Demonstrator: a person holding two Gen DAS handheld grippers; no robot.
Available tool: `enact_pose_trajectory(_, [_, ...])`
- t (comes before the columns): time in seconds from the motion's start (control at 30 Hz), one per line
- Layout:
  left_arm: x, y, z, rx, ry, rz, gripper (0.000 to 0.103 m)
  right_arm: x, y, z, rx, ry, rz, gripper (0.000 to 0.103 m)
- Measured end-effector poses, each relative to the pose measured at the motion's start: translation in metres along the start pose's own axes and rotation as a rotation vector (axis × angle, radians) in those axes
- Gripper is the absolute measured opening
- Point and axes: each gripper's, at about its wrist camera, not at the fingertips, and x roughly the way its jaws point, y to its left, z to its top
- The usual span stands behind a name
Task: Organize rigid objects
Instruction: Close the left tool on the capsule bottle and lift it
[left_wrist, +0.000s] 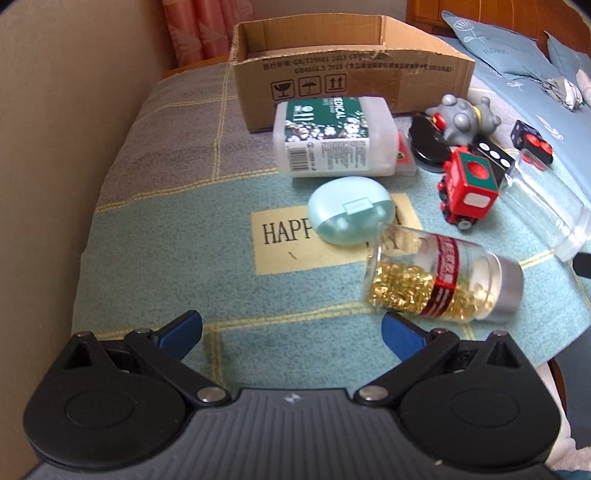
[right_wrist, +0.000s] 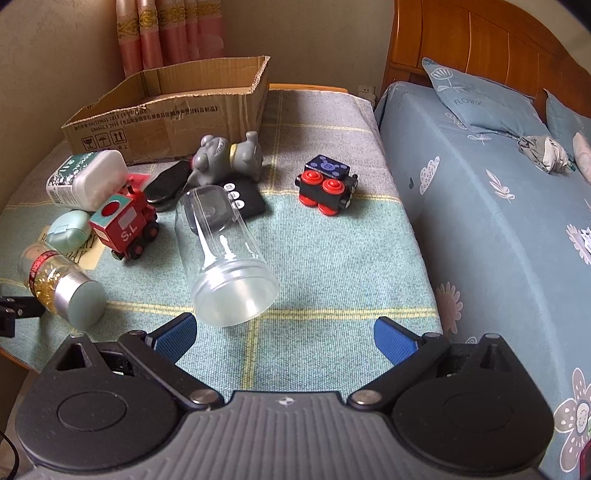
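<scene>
Landmark: cardboard box (right_wrist: 173, 110), open-topped, at the far edge of the checked cloth (right_wrist: 332, 258).

Left gripper (left_wrist: 291, 332): jaws spread wide, holding nothing, low over the cloth. Gold-filled jar (left_wrist: 443, 280) lies on its side just beyond its right fingertip.

Nearer than the box, left to right: white bottle (right_wrist: 86, 177), mint case (right_wrist: 68, 229), red train (right_wrist: 123, 221), clear glass (right_wrist: 225, 254) on its side, black-and-red block toy (right_wrist: 327, 184).

Right gripper (right_wrist: 286, 336): jaws wide apart, empty, just short of the glass's mouth.

Soft daylight (fisheye-bent edges), slight blur
</scene>
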Motion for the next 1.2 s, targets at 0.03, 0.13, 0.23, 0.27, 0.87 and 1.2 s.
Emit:
enact_pose_trajectory(0.03, [0.001,0.002,0.001,-0.006,-0.001,0.008,0.102,0.003,-0.001,-0.001,0.0,0.007,0.002,0.103])
enact_pose_trajectory(0.13, [0.0,0.004,0.002,-0.001,-0.005,0.007,0.102,0.011,-0.001,-0.003,-0.009,0.024,0.001,0.103])
enact_pose_trajectory(0.23, [-0.004,-0.002,-0.003,0.055,-0.017,-0.036,0.102,0.017,-0.003,-0.006,-0.024,0.042,0.006,0.103])
enact_pose_trajectory(0.27, [-0.006,-0.004,-0.006,0.078,-0.022,-0.059,0.102,0.019,-0.003,-0.008,-0.026,0.048,0.009,0.103])
enact_pose_trajectory(0.87, [-0.015,-0.036,-0.028,0.244,-0.139,-0.274,0.103,0.018,-0.007,-0.018,-0.072,-0.033,0.056,0.103])
enact_pose_trajectory(1.2, [-0.023,-0.052,-0.027,0.347,-0.263,-0.26,0.102,0.017,-0.008,-0.019,-0.079,-0.05,0.062,0.103])
